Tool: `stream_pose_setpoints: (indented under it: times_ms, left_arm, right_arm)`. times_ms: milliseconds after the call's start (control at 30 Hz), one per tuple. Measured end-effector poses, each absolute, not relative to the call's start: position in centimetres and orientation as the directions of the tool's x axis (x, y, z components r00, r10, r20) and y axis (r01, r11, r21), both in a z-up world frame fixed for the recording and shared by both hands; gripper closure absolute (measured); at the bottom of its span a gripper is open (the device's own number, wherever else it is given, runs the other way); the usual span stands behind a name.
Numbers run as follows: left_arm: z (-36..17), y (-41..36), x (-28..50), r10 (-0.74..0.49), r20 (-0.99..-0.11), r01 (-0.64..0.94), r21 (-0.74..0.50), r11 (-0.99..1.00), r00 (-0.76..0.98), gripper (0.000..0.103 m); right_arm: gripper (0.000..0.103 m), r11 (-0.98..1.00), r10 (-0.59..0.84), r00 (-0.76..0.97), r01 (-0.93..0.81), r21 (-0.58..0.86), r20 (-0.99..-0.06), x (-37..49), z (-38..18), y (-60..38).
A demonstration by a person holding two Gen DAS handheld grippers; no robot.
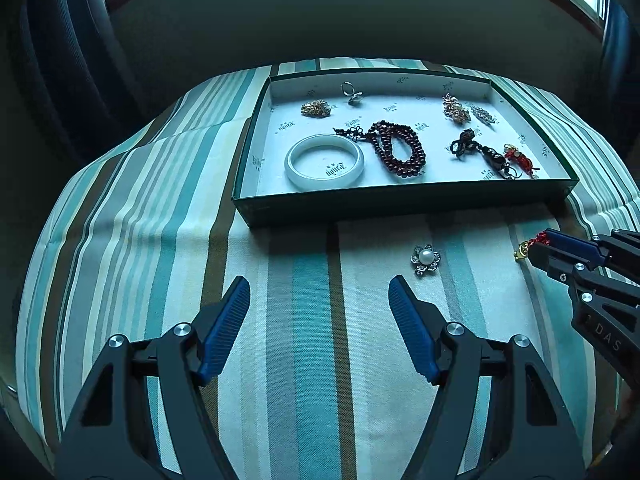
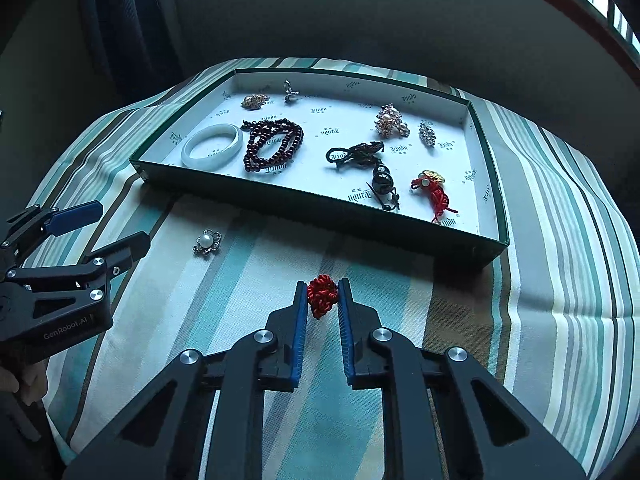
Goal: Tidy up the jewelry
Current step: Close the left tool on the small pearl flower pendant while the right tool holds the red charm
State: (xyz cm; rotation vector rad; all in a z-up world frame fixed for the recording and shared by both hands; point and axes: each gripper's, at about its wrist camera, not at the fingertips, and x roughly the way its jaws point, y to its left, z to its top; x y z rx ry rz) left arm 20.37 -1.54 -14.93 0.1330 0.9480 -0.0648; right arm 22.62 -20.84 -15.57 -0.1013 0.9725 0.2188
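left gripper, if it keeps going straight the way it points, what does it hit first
Probably bare striped tablecloth between its open jaws; farther along that line stands the green tray's near wall. The pearl flower brooch lies off to the right. Depth is uncertain.

"GenRobot.AI" | left hand-held gripper [image 2: 120,226] body; "DAS" | right hand-held gripper [image 1: 534,249] body

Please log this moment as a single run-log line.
right gripper: shut on red knot charm | left gripper: open, empty | pearl brooch: on cloth, outside tray
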Motion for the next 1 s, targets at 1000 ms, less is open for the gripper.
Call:
stream_pose_setpoints:
  times_ms: [1000]
  left_arm:
    - [-17.3, -5.9, 22.9, -0.055, -0.830, 0.201, 0.070, 0.977, 0.555, 0.043]
  right_arm:
    - [0.088, 0.984, 0.095, 0.539, -0.176, -0.001, -0.837, 22.9, -16.5, -23.6]
